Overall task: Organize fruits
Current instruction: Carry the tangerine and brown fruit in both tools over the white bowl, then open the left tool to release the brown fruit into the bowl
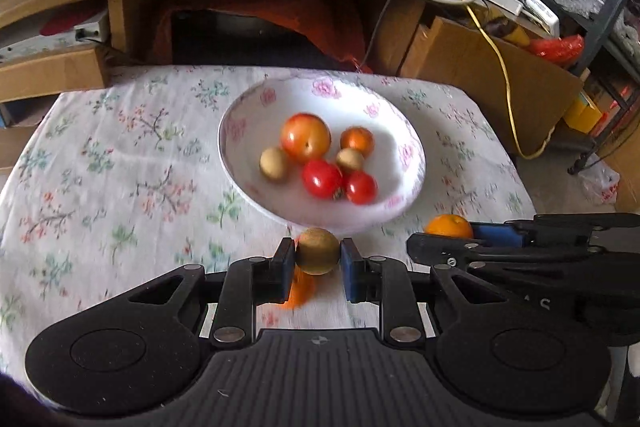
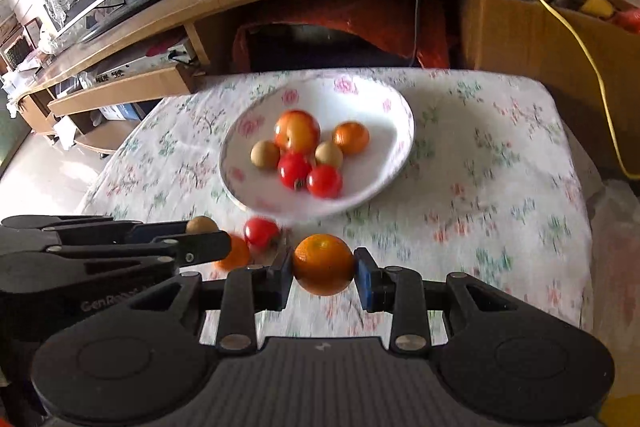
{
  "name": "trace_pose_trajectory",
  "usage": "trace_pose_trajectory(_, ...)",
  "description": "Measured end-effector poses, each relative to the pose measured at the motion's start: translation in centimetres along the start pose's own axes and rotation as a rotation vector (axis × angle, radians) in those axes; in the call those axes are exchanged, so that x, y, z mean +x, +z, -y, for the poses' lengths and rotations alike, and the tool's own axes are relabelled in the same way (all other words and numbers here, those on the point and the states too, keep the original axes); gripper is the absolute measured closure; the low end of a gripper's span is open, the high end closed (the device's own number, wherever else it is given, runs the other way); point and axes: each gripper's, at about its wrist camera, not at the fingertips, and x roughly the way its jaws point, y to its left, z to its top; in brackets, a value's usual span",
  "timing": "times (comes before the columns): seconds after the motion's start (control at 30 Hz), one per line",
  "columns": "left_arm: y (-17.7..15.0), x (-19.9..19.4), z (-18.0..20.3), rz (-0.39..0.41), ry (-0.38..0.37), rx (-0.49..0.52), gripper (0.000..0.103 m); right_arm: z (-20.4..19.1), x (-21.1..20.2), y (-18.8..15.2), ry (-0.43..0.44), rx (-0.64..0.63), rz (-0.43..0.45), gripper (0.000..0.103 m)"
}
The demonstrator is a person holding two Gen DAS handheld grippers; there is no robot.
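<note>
Both tools are loaded right now. The left tool [image 1: 318, 251] is clamped on a small brown longan [image 1: 318, 251], pads on its two sides across the widest part. The right tool [image 2: 323, 270] has an orange [image 2: 323, 264] pinched the same way across its middle. Both sit just short of the bowl [image 1: 240, 115] on the bench [image 1: 100, 167], apparently held above the cloth.

Handling guess: the longan looks light with a thin brittle shell, so a hard squeeze could crack it. It's round too, so an off-centre grip could let it pop out. The orange should be heavier with a slightly giving, grippy peel, and it fills most of the jaw opening. Across the equator seems the right hold for both.

The bowl is shallow, white with pink flowers, and holds an apple [image 1: 306, 138], a small orange fruit, two longans and two tomatoes, all bunched in the middle.

Outside the bowl, near its front rim, are a loose tomato [image 2: 261, 233] and another orange fruit [image 2: 236, 254], partly hidden behind the left tool.
</note>
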Motion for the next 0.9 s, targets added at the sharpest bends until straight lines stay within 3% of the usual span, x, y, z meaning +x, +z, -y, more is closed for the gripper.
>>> trace_pose_trajectory(0.37, 2.9, 2.9, -0.6, 0.008, 0.018, -0.013, 0.072, 0.5, 3.3, 4.4, -0.012, -0.046, 0.004, 0.071)
trace_pose_trajectory(0.9, 3.5, 4.3, -1.2, 0.0, 0.044, -0.026, 0.072, 1.3, 6.1, 5.9, -0.011, -0.04, 0.004, 0.071)
